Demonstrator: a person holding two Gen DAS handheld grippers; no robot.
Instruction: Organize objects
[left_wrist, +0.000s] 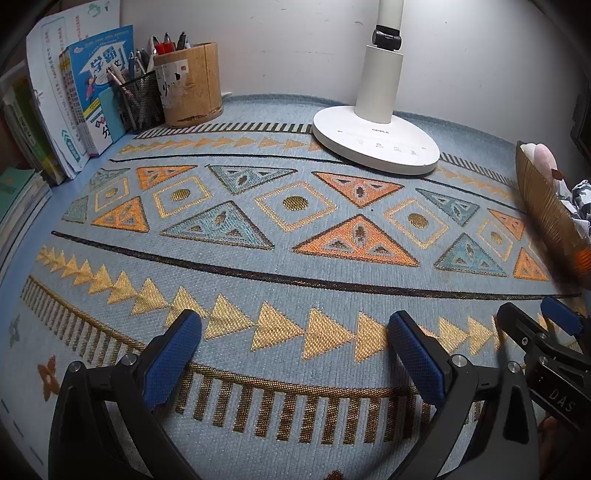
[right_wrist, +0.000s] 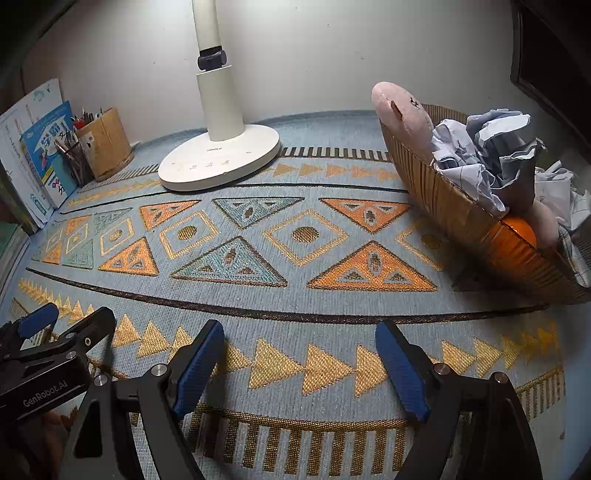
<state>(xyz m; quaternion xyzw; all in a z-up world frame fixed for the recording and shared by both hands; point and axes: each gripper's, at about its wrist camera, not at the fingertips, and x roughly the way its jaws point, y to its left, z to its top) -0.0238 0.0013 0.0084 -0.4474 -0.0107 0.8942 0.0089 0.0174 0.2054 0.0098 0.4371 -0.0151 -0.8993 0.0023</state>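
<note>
Far left on the desk, upright books (left_wrist: 92, 92) leaned by a black mesh pen cup (left_wrist: 142, 99) and a round wooden pen holder (left_wrist: 192, 83). A white lamp base (left_wrist: 376, 138) sat on the blue patterned woven mat (left_wrist: 295, 258). The left tool (left_wrist: 295, 354) hung above the mat, jaws spread wide, holding nothing. The right tool (right_wrist: 299, 365) likewise gaped empty. At the right, a ribbed brown wicker basket (right_wrist: 461, 221) held a pink plush toy (right_wrist: 402, 107), crumpled paper (right_wrist: 487, 147) and an orange ball (right_wrist: 517, 232).
</note>
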